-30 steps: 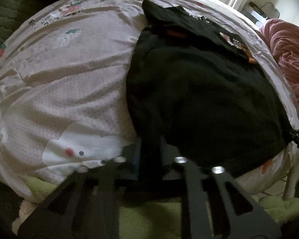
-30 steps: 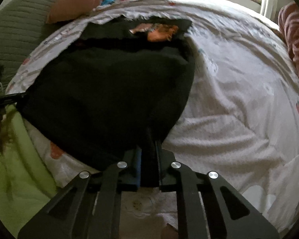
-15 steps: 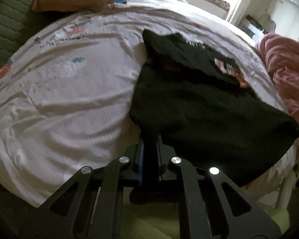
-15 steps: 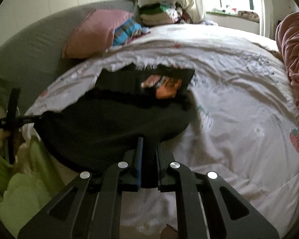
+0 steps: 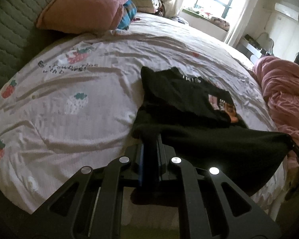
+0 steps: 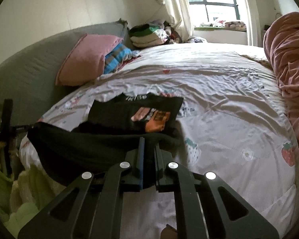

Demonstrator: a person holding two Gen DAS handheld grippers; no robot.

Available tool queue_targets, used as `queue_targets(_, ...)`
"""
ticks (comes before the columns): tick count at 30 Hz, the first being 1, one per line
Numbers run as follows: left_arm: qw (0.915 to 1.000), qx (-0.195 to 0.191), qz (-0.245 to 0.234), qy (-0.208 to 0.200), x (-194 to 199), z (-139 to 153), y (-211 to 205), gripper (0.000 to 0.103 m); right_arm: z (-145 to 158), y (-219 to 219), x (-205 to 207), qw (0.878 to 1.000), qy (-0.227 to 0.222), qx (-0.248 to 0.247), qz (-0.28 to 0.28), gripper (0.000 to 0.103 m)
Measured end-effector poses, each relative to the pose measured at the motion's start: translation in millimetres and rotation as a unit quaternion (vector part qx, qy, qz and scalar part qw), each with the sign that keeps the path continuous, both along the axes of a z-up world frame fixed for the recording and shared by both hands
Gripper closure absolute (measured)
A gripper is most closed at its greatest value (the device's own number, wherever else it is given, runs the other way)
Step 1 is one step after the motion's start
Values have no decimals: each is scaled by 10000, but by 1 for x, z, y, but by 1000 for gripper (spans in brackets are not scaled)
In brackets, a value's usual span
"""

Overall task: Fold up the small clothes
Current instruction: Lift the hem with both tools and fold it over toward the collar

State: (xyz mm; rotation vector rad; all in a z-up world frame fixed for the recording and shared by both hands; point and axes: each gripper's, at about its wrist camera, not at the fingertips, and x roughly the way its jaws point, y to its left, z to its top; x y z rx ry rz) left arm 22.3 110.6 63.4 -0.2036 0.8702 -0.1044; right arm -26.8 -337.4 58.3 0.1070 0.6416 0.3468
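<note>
A small black garment [image 5: 199, 127] with an orange and pink print lies on the bed, its far part flat and its near edge lifted. My left gripper [image 5: 150, 139] is shut on the near left corner of the black garment. My right gripper [image 6: 148, 141] is shut on the near right corner [image 6: 109, 147]. The hem hangs stretched in the air between the two grippers. The right gripper also shows at the right edge of the left wrist view [image 5: 298, 151], and the left gripper at the left edge of the right wrist view [image 6: 8, 131].
The bed has a pale strawberry-print sheet [image 5: 79, 99]. A pink pillow [image 5: 85, 6] and grey headboard [image 6: 29, 59] stand at the far left. A pink blanket [image 6: 289, 59] is heaped on the right. Folded clothes [image 6: 149, 33] are stacked near the window. Green fabric [image 6: 2, 189] lies below the bed edge.
Both grippers have risen and pulled back with the garment's near edge, lifting it off the bed. More of the room and the printed far part now show.
</note>
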Motion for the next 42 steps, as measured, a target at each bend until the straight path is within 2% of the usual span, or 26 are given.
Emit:
queue_targets(13,9993,164,133,-300,37,19,-3,99,17,1,47,9985,-374,97,-386,96)
queue_targets(17,9987,273,133,-420,52,26,-7,99,23,5,65,9976,-468,-55,-514,96)
queue_targets(27,9971,443,156,-594,86,34,-17,99,22,5,99,9959,-428,-98,-785,96)
queue_targets(42,9962,611,199,-581,119,20,-22,99,8,12,137,9948,-299,-336,-915,96)
